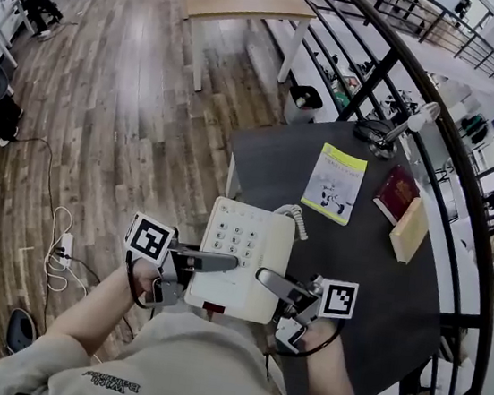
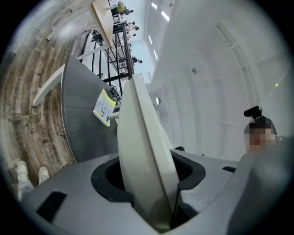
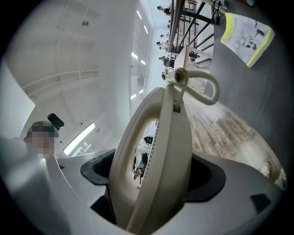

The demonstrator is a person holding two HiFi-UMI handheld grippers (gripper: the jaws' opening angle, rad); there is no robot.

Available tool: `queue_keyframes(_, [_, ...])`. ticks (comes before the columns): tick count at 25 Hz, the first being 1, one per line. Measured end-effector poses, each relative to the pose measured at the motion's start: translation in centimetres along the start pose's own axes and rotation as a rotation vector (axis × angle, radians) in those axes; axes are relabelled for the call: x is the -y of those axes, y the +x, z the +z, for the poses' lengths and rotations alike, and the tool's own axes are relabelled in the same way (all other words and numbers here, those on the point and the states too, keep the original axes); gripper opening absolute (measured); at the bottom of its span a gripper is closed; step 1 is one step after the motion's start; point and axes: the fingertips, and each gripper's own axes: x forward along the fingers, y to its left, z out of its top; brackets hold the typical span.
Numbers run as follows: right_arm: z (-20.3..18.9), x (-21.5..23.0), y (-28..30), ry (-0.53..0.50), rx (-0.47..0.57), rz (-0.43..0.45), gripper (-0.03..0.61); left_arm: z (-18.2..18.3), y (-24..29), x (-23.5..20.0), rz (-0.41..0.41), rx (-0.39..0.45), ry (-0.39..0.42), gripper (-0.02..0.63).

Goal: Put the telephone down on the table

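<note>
Phone (image 1: pixel 244 255) status: not down yet, by my read. It sits at 6 o'clock in the head view, keypad up, held at the tabletop's (image 1: pixel 370 290) near corner. Its 9 o'clock side hangs out over the floor (image 1: pixel 129 131).

Left claw (image 1: pixel 225 264) is clamped on the phone's 9 o'clock edge. Its own view shows the casing wedged edge-on between wide-set jaws. Right claw (image 1: pixel 270 281) is clamped on the 3 o'clock edge, with the casing filling its jaws too. Both come in roughly level, from opposite sides.

Cord (image 1: pixel 294 215) curls off the far corner, toward 1 o'clock.

Can't tell whether the base touches the tabletop. With part of it off the edge, I'd call it carried.

Done: two-sided grip, phone brought to the tabletop edge.
Left: shift it toward 2 o'clock so the whole base is over the surface, lower it, then open both claws.

Bare tabletop at 3 o'clock of the phone looks big enough. Booklet (image 1: pixel 335 183) at 1 o'clock and red book (image 1: pixel 396 194) at 2 o'clock are near, so stop short of them. Watch the cord for snagging.
</note>
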Motion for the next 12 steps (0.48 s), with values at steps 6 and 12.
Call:
queue_keyframes(6, [4.4,1.9,1.0,-0.011,-0.004,-0.023,0.419,4.6,1.0,-1.6,-0.009,0.005,0.017,0.229])
queue_keyframes(12, [10.8,4.2,2.1,-0.040,0.018,-0.034,0.419,11.1,2.9,-3.5,-0.018,-0.013,0.054,0.229])
